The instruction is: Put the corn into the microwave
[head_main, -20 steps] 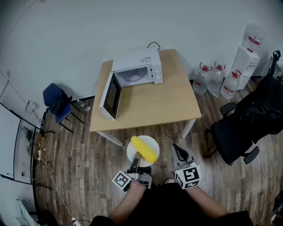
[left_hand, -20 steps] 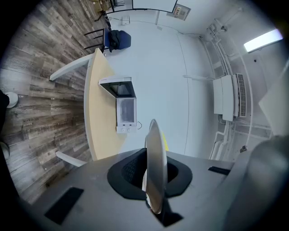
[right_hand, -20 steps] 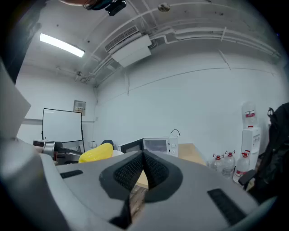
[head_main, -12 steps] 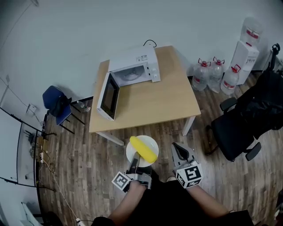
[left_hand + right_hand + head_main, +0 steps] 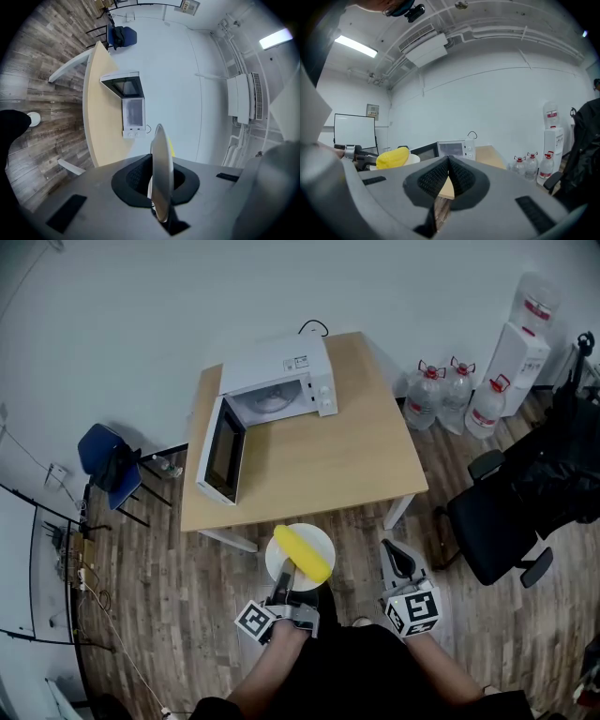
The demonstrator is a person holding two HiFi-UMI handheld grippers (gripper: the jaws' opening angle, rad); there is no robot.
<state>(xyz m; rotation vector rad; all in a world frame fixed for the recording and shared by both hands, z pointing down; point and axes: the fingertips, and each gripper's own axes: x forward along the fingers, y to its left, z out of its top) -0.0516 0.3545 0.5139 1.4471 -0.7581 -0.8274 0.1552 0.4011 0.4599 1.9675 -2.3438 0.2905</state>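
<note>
While left claw [image 5: 287, 574] clamps plate [image 5: 319, 539] | corn [image 5: 303, 554] atop, ahead | right claw [image 5: 393, 550] closed, empty

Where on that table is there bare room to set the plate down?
The table is bare from the microwave forward to the near edge, and along its whole right side. Only the far left corner is crowded: the microwave, with its open door jutting along the left edge.

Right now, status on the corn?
Both shut: left hand-held gripper on plate, right hand-held gripper empty. Plate carries corn. Door of microwave open, nothing blocking.
</note>
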